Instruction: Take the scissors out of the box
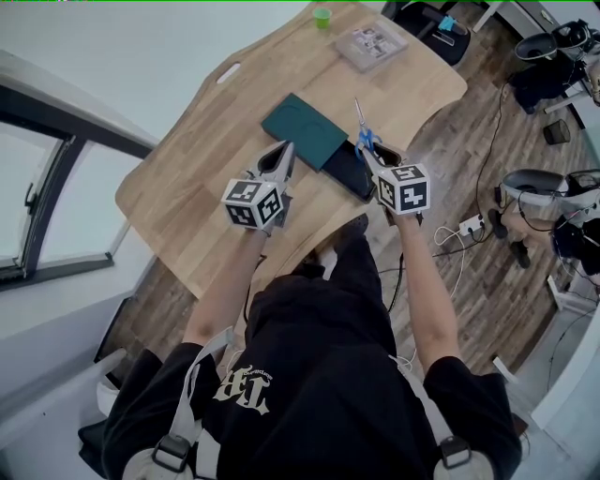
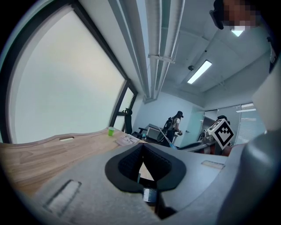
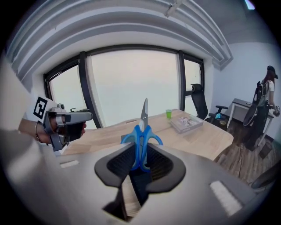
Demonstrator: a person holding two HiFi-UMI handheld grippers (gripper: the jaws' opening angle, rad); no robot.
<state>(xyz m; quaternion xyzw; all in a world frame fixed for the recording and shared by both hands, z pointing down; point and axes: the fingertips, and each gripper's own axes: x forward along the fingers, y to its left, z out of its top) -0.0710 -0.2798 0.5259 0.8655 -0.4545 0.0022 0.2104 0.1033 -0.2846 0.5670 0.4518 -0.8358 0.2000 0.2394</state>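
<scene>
A pair of scissors [image 1: 364,137] with blue handles is lifted above the table, blades pointing away from me. My right gripper [image 1: 368,156] is shut on the handles; in the right gripper view the scissors [image 3: 141,134] stand upright between the jaws. Below them lie the dark green box part [image 1: 303,129] and a black box part [image 1: 348,171] beside it on the wooden table [image 1: 187,187]. My left gripper [image 1: 285,153] hovers just left of the box, shut and holding nothing; its pads [image 2: 131,161] meet in the left gripper view.
A green cup [image 1: 322,17] and a clear flat case [image 1: 371,44] sit at the table's far end. A cut-out slot [image 1: 228,72] is near the far left edge. Chairs, cables and a power strip [image 1: 469,225] crowd the floor on the right.
</scene>
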